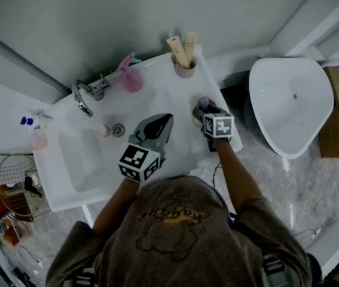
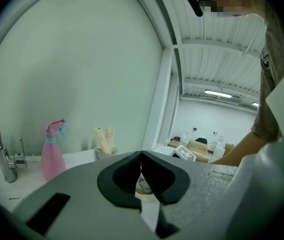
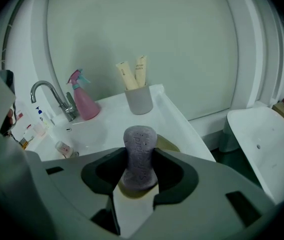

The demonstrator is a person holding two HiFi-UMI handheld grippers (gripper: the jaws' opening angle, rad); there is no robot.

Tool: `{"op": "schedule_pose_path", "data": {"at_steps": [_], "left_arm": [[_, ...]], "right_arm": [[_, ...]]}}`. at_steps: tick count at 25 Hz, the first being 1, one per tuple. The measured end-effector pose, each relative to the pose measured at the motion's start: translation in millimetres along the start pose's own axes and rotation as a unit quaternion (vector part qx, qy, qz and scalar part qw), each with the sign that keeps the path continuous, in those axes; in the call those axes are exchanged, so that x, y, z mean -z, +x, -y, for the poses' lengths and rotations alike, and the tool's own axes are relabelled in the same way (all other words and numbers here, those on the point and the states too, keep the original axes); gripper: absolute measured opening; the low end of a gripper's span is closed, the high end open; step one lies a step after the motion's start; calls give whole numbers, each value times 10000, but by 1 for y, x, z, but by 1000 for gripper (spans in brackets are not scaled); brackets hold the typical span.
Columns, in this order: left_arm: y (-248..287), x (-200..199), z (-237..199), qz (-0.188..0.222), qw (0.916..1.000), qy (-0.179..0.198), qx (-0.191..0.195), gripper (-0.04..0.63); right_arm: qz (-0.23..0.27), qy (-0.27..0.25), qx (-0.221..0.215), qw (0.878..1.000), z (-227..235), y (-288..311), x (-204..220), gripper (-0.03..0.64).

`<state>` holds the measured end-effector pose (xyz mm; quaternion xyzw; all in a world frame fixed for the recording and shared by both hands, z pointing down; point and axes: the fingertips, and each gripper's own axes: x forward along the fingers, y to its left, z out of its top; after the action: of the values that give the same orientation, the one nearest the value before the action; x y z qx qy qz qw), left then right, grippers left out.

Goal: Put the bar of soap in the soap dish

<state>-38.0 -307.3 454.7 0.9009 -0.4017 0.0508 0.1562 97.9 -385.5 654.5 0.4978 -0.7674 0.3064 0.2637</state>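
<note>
- Right gripper (image 3: pixel 139 156) has its jaws clamped on the purple bar of soap (image 3: pixel 139 136), which stands upright between them.
- Yellowish soap dish (image 3: pixel 171 145) lies just beneath the soap, on the sink (image 3: pixel 184 129) at its right rim.
- Left gripper (image 2: pixel 141 156) hangs over the basin, jaws together on nothing.
- Farther back stand a grey cup (image 3: pixel 138 100) of tubes, a pink spray bottle (image 3: pixel 85 105) and the tap (image 3: pixel 49 91).

Person's wearing a brown-grey tee (image 1: pixel 175 232), faded cartoon print with a yellow-orange streak. Left gripper (image 1: pixel 167 120) at 11 o'clock and right gripper (image 1: pixel 202 107) at 1 o'clock: grey plastic shells, black ribbed pads (image 2: pixel 119 175), 2 white cubes (image 1: pixel 139 162) with black square markers.
</note>
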Motion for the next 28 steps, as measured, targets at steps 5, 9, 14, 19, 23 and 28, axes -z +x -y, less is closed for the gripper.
{"op": "schedule_pose_path", "data": {"at_steps": [5,9,14,19,23,28], "left_arm": [[-2,3,-3,-21,10000,-17,-35,5],[-1,3,-5,-18,10000,-29,-27,5],[0,5,-7,-34,10000,-40,-3,5],[0,6,-5,-15,10000,-58,27,5],[0,5,-3,19,10000,-74,44,5],[-2,2,-1,72,9999,-69,45,5]], "right_arm": [[-128,115,98,9998,1,5,3,181],[-86,193,88,9997,2,6,2,183],[-42,222,97,9997,3,6,-1,184],[125,145,94,9998,5,-3,-13,181],[345,71,37,9994,4,-14,-27,181],[712,24,-115,9974,-4,-41,-46,179]]}}
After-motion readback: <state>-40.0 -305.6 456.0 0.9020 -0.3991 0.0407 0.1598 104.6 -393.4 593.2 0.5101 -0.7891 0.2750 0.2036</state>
